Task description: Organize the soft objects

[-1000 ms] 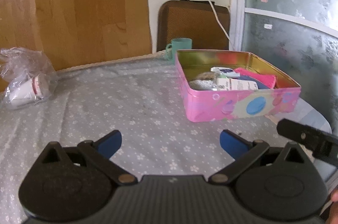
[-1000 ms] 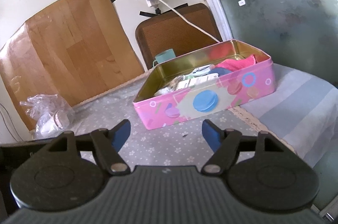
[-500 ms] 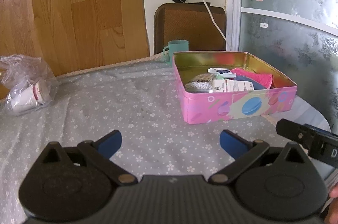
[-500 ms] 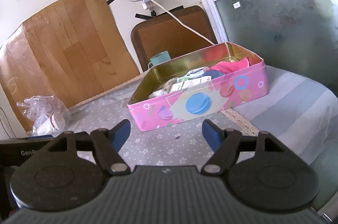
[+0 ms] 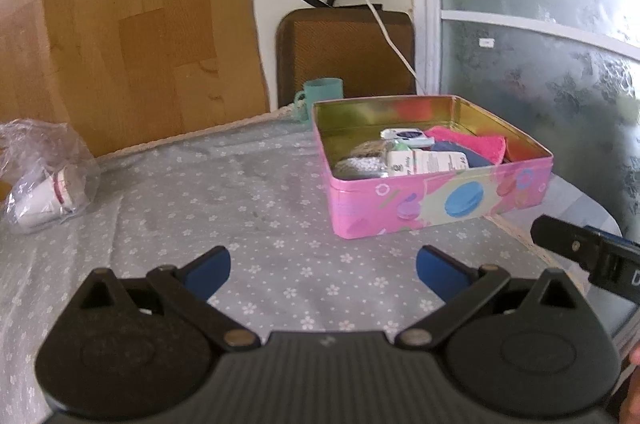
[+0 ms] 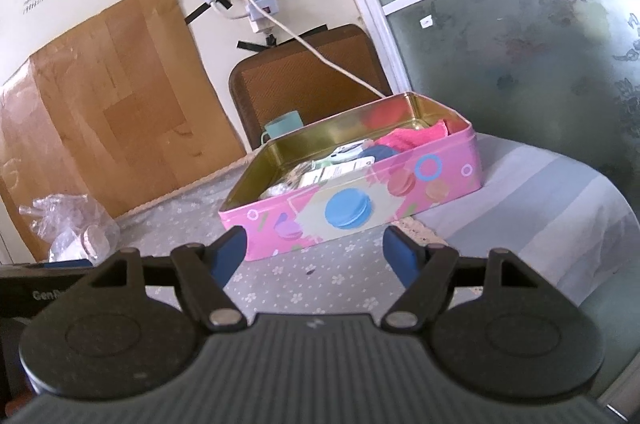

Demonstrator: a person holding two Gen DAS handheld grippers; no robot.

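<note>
On the bench [image 5: 248, 184], ahead of you to the right, sits the pink tin [image 5: 440, 200], holding a pink cloth [image 5: 468, 142] and small packets. Your left gripper [image 5: 322, 266] and right gripper [image 6: 314, 250] both hover with jaws apart, holding nothing.

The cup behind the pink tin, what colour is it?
The cup is teal green, clearest in the left wrist view.

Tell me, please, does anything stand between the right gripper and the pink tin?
Nothing visible does. The right gripper is open and empty, and only bare flowered tablecloth lies between its fingertips and the near wall of the pink tin.
</note>
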